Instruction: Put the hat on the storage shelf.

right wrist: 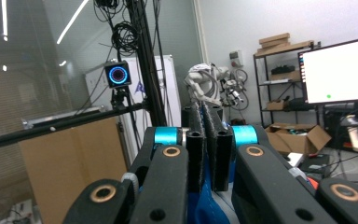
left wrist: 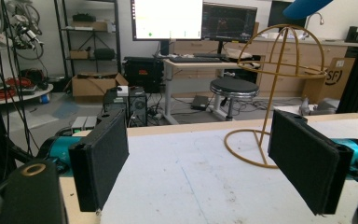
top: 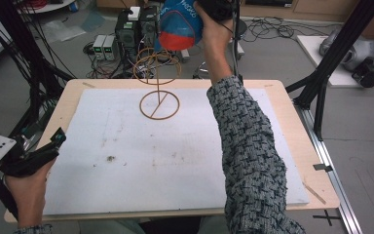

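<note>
a blue cap (top: 179, 25) with a red-orange edge is held up beyond the far edge of the table (top: 292, 122), clamped between the closed jaws of the right gripper (top: 214, 7), just above the dome of a wire hat stand (top: 158, 87). the stand's ring base is set on the white mat (top: 126, 161) near the far side. the left gripper (top: 34, 156) is kept at the near left corner, jaws wide apart with nothing between them. computer boxes (top: 136, 29) and cables are seen on the floor behind.
</note>
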A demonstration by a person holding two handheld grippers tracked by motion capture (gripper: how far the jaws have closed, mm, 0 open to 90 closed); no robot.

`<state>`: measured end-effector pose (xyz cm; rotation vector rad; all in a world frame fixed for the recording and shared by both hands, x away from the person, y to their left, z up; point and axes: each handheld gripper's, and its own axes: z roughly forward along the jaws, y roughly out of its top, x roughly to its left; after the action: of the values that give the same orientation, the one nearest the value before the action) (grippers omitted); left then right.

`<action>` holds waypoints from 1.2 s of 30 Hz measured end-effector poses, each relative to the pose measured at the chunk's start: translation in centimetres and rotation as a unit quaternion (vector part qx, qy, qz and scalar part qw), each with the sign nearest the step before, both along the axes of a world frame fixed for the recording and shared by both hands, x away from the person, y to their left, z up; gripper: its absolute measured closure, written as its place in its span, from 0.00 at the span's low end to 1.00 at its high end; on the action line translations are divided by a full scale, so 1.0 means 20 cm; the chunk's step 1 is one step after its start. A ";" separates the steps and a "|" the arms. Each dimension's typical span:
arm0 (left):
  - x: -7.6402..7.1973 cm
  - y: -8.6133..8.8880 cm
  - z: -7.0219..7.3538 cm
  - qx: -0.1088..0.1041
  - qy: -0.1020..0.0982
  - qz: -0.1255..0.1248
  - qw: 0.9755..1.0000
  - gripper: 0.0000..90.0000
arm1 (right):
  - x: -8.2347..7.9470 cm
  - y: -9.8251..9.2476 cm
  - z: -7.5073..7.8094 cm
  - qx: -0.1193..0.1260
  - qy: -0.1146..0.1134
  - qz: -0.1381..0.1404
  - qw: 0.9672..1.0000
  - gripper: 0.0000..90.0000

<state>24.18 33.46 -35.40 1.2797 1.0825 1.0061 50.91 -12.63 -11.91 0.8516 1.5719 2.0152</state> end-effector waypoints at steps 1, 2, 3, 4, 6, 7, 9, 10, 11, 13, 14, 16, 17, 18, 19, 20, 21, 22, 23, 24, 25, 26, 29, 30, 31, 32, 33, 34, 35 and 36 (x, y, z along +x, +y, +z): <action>0.00 0.00 0.00 0.000 0.001 0.000 1.000 0.23 | 0.00 0.00 -0.01 0.004 0.005 0.002 1.000 0.98; 0.00 0.00 0.00 0.000 0.001 0.000 1.000 0.23 | 0.01 0.01 -0.01 0.008 0.007 0.003 1.000 0.98; 0.00 0.00 0.00 0.000 0.000 0.001 1.000 0.23 | 0.01 0.01 -0.01 0.008 0.007 0.003 1.000 0.98; 0.00 0.00 0.00 -0.001 0.000 0.001 1.000 0.23 | 0.01 0.01 -0.02 0.008 0.011 0.004 1.000 0.98; 0.00 0.00 0.00 0.000 0.000 0.000 1.000 0.23 | 0.02 0.02 -0.03 0.007 0.009 0.006 1.000 0.98; 0.00 0.00 0.00 0.001 0.000 0.000 1.000 0.23 | 0.02 0.02 -0.04 0.007 0.014 0.007 1.000 0.98; 0.00 0.00 0.00 0.001 -0.001 -0.001 1.000 0.23 | 0.03 0.02 -0.06 0.007 0.017 0.010 1.000 0.98; 0.00 0.00 0.00 0.001 -0.001 -0.001 1.000 0.23 | 0.03 0.02 -0.07 0.009 0.020 0.012 1.000 0.98; 0.00 0.00 0.00 0.001 0.000 -0.001 1.000 0.23 | 0.04 0.02 -0.09 0.009 0.023 0.015 1.000 0.98; 0.00 0.00 0.00 0.001 0.000 -0.001 1.000 0.23 | 0.04 0.02 -0.11 0.003 0.028 0.015 0.999 0.98; 0.00 0.00 0.00 0.000 0.000 0.000 1.000 0.23 | 0.04 0.03 -0.12 0.000 0.031 0.016 0.999 0.98; 0.00 0.00 0.00 0.001 0.000 -0.001 1.000 0.23 | 0.05 0.04 -0.15 -0.011 0.039 0.022 0.999 0.98; 0.00 0.00 0.00 0.002 0.000 -0.001 1.000 0.23 | 0.05 0.04 -0.15 -0.011 0.039 0.022 0.999 0.98; 0.00 0.00 0.00 0.002 0.000 -0.001 1.000 0.23 | 0.05 0.05 -0.16 -0.015 0.041 0.024 0.999 0.98; 0.00 0.00 0.00 0.000 -0.001 -0.001 1.000 0.23 | 0.06 0.05 -0.18 -0.020 0.044 0.026 0.999 0.98; 0.00 0.00 0.00 0.000 -0.002 -0.001 1.000 0.23 | 0.06 0.06 -0.19 -0.022 0.048 0.027 0.998 0.98; 0.00 -0.01 0.00 -0.001 -0.002 -0.002 1.000 0.23 | 0.06 0.06 -0.21 -0.028 0.051 0.028 0.998 0.98; 0.00 -0.01 0.00 0.000 -0.002 -0.002 1.000 0.23 | 0.06 0.07 -0.22 -0.031 0.055 0.029 0.998 0.98; 0.00 0.00 0.00 0.001 -0.002 -0.002 1.000 0.23 | 0.07 0.07 -0.24 -0.035 0.058 0.030 0.997 0.98; 0.00 0.00 0.00 0.001 -0.001 -0.001 1.000 0.23 | 0.07 0.08 -0.25 -0.038 0.061 0.031 0.997 0.98; 0.00 0.00 0.00 0.001 -0.001 -0.001 1.000 0.23 | 0.07 0.08 -0.26 -0.040 0.064 0.030 0.997 0.98; 0.00 0.00 0.00 0.000 -0.001 -0.001 1.000 0.23 | 0.08 0.09 -0.28 -0.043 0.067 0.031 0.996 0.98; 0.00 0.00 0.00 0.001 -0.002 -0.002 1.000 0.23 | 0.08 0.09 -0.31 -0.050 0.073 0.030 0.996 0.98; 0.00 0.00 0.00 0.001 -0.002 -0.001 1.000 0.23 | 0.08 0.09 -0.32 -0.049 0.075 0.029 0.996 0.98; 0.00 0.00 0.01 0.001 -0.002 -0.001 1.000 0.23 | 0.09 0.10 -0.33 -0.053 0.077 0.030 0.995 0.98; 0.00 0.00 0.01 0.001 -0.003 -0.001 1.000 0.23 | 0.09 0.10 -0.34 -0.055 0.078 0.028 0.995 0.98; 0.00 0.00 0.01 0.001 -0.004 -0.001 1.000 0.23 | 0.09 0.10 -0.35 -0.057 0.081 0.029 0.995 0.98; 0.00 -0.01 0.01 0.002 -0.003 -0.001 1.000 0.23 | 0.09 0.10 -0.36 -0.059 0.083 0.029 0.994 0.98; -0.01 -0.01 0.01 0.003 -0.004 -0.002 1.000 0.23 | 0.09 0.11 -0.37 -0.063 0.086 0.031 0.994 0.98; -0.01 -0.01 0.01 0.003 -0.004 -0.002 1.000 0.23 | 0.09 0.11 -0.37 -0.063 0.086 0.031 0.994 0.98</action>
<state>24.06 33.35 -35.18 1.2808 1.0709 1.0111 52.79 -10.37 -19.35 0.9605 1.8208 1.9037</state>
